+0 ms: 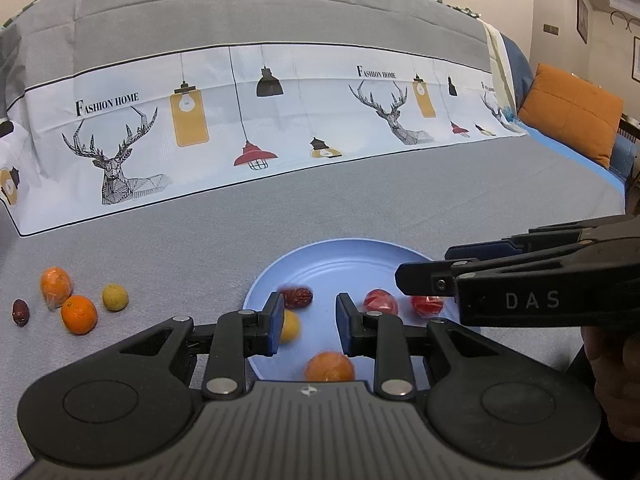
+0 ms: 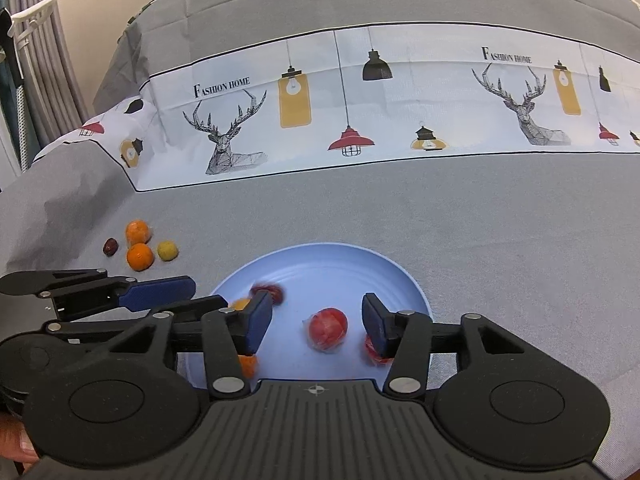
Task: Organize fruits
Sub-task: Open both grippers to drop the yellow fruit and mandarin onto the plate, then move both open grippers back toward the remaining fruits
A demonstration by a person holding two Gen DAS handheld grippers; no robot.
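Note:
A light blue plate (image 1: 340, 256) (image 2: 320, 260) lies on the grey cloth. It holds a red date (image 1: 298, 297) (image 2: 272, 293), a yellow fruit (image 1: 290, 326), an orange (image 1: 330, 366), and two red fruits (image 1: 381, 301) (image 1: 427, 305). In the right wrist view one red fruit (image 2: 328, 328) lies between the fingers and another (image 2: 374, 352) behind the right finger. My left gripper (image 1: 308, 322) is open and empty over the plate's near side. My right gripper (image 2: 318, 322) is open and empty over the plate; it shows from the right in the left wrist view (image 1: 424, 276).
Left of the plate on the cloth lie two oranges (image 1: 56, 286) (image 1: 79, 314), a yellow-green fruit (image 1: 115, 297) and a dark date (image 1: 20, 312). A printed white band (image 1: 240, 120) crosses the sofa back. An orange cushion (image 1: 572, 112) sits far right.

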